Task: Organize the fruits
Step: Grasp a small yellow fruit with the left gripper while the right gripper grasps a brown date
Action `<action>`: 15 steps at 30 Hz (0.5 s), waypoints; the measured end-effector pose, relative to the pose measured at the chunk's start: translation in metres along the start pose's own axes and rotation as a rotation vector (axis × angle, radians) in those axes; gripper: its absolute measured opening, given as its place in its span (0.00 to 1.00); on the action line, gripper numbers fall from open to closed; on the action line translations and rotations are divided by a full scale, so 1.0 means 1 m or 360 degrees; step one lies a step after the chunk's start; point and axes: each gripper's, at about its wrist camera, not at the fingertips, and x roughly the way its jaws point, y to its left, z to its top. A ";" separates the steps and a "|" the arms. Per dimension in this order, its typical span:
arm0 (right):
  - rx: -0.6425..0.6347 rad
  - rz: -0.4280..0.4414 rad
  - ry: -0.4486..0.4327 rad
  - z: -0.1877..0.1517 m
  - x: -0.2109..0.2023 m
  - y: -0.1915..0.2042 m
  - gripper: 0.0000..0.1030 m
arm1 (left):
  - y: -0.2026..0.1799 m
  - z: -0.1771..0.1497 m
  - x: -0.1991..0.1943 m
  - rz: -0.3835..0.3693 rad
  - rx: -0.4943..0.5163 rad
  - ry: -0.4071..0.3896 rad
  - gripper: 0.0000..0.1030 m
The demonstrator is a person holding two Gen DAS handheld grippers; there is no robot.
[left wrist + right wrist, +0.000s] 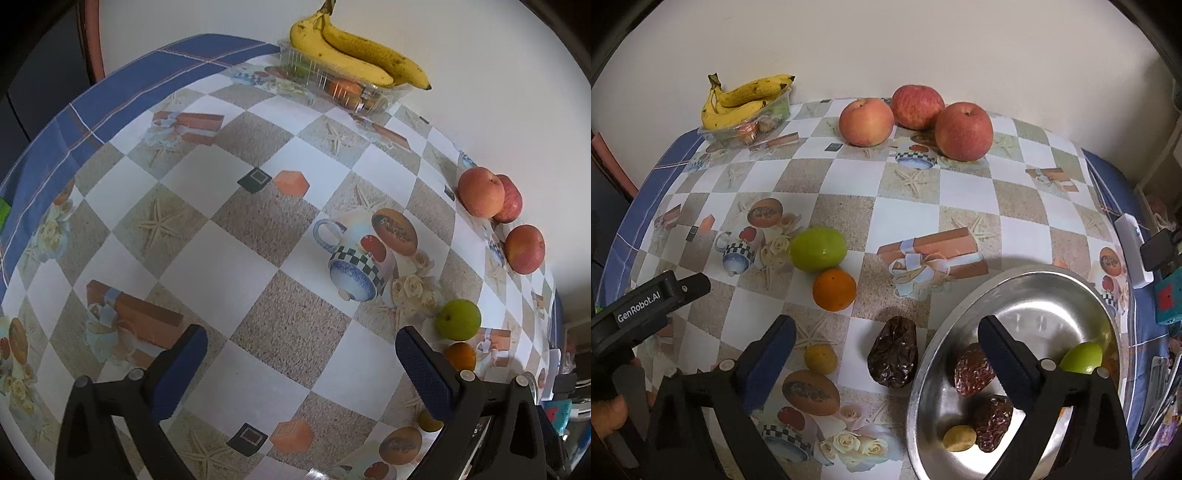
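Left wrist view: the left hand-held gripper [299, 354] hangs above the table [236, 266] with its fingers spread apart and nothing between them. A green fruit [458, 319] and an orange [461, 355] lie just beside its right finger; three apples [481, 192] sit near the wall, bananas [354, 55] on a clear container [332, 83]. Right wrist view: the right hand-held gripper [886, 350] is likewise spread and empty, above a loose date [894, 356] beside the metal bowl [1067, 288], which holds two dates, a small yellow fruit and a green fruit.

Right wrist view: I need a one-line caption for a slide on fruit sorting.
Open right gripper above a date beside the steel bowl, apples and bananas behind.
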 end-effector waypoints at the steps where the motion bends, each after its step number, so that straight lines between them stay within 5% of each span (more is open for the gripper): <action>1: 0.0006 0.0002 -0.0010 0.000 -0.001 -0.001 0.96 | -0.001 0.000 -0.001 -0.0003 0.0002 -0.0008 1.00; 15: -0.0009 0.0049 -0.0038 0.002 -0.015 -0.013 0.96 | -0.032 -0.003 -0.015 -0.0168 0.0158 -0.0130 1.00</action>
